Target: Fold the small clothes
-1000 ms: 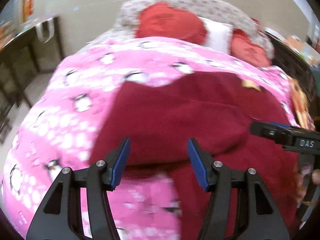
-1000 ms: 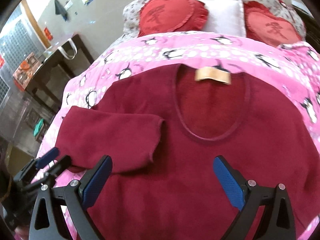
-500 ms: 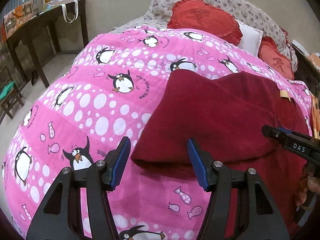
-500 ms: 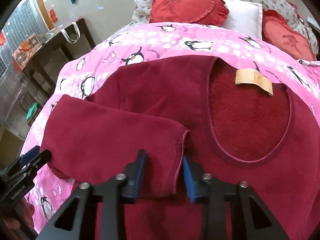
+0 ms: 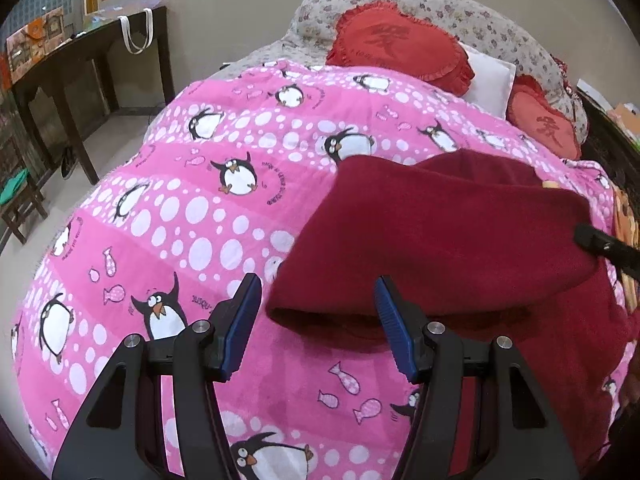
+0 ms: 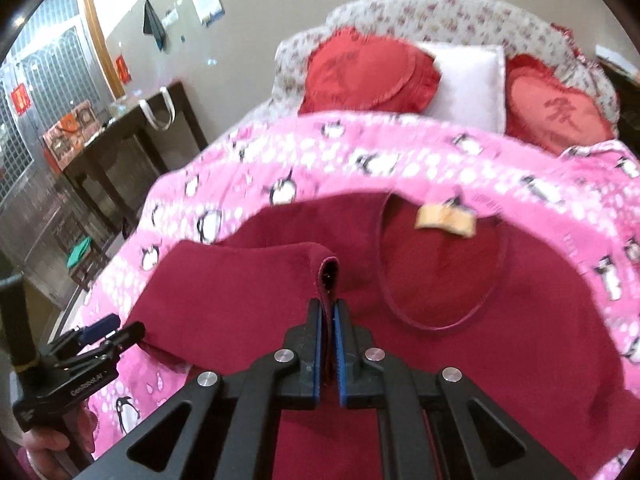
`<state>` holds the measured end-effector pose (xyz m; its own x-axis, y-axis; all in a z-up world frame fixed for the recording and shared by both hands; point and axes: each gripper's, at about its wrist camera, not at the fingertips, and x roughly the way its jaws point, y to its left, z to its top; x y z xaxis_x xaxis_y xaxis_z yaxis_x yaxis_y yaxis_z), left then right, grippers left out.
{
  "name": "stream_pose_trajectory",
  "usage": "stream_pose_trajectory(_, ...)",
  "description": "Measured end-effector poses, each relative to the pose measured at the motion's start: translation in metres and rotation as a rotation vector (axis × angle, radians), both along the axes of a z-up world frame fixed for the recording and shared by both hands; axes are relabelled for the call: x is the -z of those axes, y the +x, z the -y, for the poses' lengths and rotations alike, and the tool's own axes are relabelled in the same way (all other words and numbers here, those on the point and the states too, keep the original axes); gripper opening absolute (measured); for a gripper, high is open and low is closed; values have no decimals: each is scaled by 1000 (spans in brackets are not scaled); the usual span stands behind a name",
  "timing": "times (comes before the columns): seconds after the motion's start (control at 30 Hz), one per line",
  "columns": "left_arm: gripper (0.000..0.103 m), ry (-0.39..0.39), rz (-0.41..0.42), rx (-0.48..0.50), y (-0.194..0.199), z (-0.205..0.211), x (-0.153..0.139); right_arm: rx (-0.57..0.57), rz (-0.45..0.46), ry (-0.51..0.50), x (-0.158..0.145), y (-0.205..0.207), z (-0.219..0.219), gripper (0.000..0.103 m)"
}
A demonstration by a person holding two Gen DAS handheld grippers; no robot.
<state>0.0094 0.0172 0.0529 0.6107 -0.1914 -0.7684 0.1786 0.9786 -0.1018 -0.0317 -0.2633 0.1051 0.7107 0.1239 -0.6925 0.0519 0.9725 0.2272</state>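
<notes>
The left gripper [image 5: 318,322] hangs released, jaws wide, straddling the sleeve's [image 5: 432,240] folded edge, which lies at its twelve o'clock. From there the sleeve's long axis runs toward three o'clock across the shirt [image 6: 480,320] spread on the blanket [image 5: 180,220]. The right gripper [image 6: 327,344] is clenched on the cuff [image 6: 326,276] at its twelve o'clock, so it is the nearer to lead the fold.

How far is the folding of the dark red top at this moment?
Done: the top lies flat on the penguin blanket, and one sleeve is folded across its front. In hand: the right gripper is shut on the sleeve cuff and lifts it; the left gripper is open at the sleeve's fold. Left: the other side and the body fold are not yet done.
</notes>
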Motion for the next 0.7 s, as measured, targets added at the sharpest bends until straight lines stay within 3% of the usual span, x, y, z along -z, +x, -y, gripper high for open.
stream_pose_trajectory(0.2,59,-19,-1,-11,-3,-1,-4,83,33,-21,-18,-22,30,5)
stream_pose_trajectory(0.47,59,8,-11,29,-10,17,2,210,-9,13,-12,-53,85,5)
stream_pose_trajectory(0.7,59,23,-30,52,-10,34,10,296,-67,-14,3,-67,114,5)
